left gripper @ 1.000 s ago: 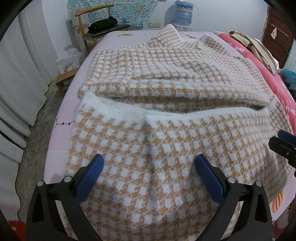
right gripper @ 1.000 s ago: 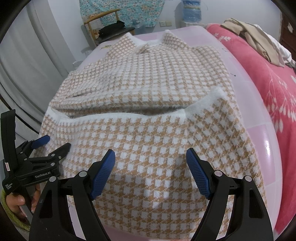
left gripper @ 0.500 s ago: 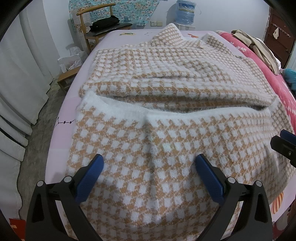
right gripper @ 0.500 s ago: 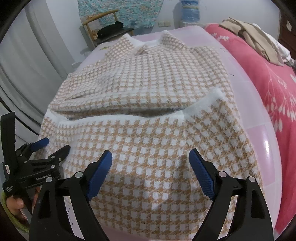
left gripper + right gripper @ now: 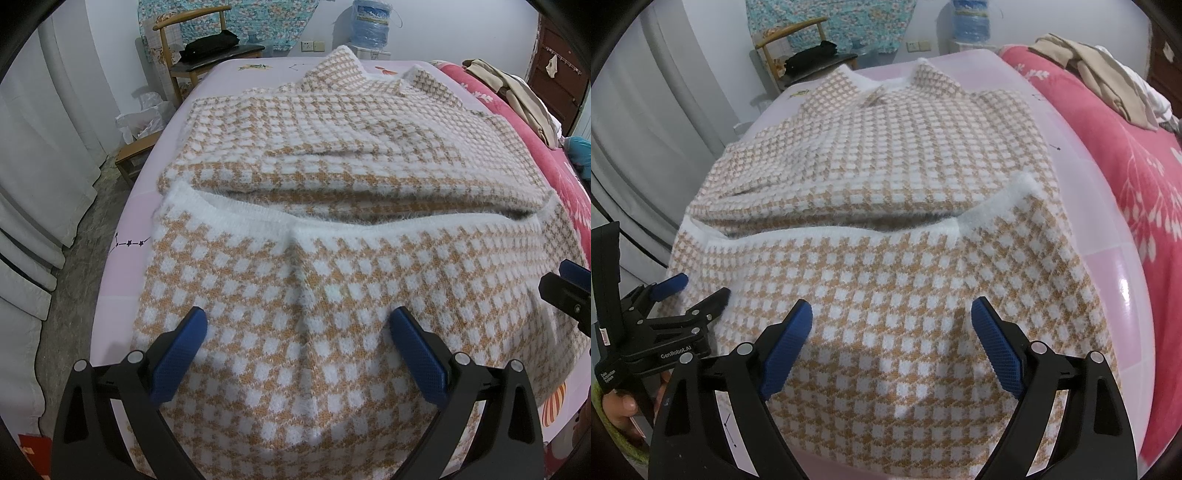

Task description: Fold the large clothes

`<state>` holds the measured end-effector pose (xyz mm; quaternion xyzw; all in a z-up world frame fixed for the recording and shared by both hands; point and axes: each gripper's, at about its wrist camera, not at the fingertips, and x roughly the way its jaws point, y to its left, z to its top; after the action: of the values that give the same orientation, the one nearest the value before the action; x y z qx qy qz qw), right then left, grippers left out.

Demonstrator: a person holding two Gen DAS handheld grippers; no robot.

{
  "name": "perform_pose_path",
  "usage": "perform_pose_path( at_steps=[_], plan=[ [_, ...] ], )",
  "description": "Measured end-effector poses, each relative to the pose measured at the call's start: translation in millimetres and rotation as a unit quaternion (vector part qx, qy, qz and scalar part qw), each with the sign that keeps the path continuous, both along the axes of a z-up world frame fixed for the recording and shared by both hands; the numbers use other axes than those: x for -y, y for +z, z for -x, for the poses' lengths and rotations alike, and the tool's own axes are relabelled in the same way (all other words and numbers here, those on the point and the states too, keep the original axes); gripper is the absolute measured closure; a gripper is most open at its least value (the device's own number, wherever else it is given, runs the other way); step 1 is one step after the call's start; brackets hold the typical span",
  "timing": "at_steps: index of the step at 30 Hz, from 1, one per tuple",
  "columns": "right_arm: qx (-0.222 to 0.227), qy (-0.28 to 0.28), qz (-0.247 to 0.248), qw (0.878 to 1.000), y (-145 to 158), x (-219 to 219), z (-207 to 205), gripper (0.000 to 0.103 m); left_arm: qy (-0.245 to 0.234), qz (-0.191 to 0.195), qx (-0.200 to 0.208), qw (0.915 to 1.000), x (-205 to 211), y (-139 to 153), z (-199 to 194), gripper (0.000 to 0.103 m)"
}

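An orange-and-white checked sweater (image 5: pixel 332 277) lies flat on the bed, collar (image 5: pixel 343 62) at the far end. Its lower half is folded up over the body, and the white hem (image 5: pixel 332 221) runs across the middle. My left gripper (image 5: pixel 298 317) hovers open over the near left part of the fold, with nothing between its blue pads. My right gripper (image 5: pixel 891 306) stands wide open over the near right part of the sweater (image 5: pixel 886 258), and it grips no cloth. The left gripper (image 5: pixel 698 290) also shows at the right wrist view's left edge, the right gripper (image 5: pixel 565 277) at the left wrist view's right edge.
The bed has a pink sheet (image 5: pixel 125 266), with a red blanket (image 5: pixel 1126 166) on its right side and beige clothes (image 5: pixel 1089 66) piled on that. A wooden chair (image 5: pixel 207 55) and a water bottle (image 5: pixel 369 22) stand beyond the bed. White curtains (image 5: pixel 37 166) hang at the left. A hand (image 5: pixel 617 406) holds the left gripper.
The right gripper's jaws have spread a little wider. The sweater and the left gripper look the same.
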<state>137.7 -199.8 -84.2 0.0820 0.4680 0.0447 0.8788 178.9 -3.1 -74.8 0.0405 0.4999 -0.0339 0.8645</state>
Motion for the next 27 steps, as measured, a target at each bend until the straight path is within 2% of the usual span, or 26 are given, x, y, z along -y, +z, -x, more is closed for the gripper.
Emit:
perform_pose_path(
  at_steps=[27],
  plan=[
    [0.000, 0.000, -0.001, 1.000, 0.1, 0.3, 0.1, 0.019, -0.001, -0.001, -0.002, 1.0000, -0.1, -0.7, -1.1, 0.005]
  ],
)
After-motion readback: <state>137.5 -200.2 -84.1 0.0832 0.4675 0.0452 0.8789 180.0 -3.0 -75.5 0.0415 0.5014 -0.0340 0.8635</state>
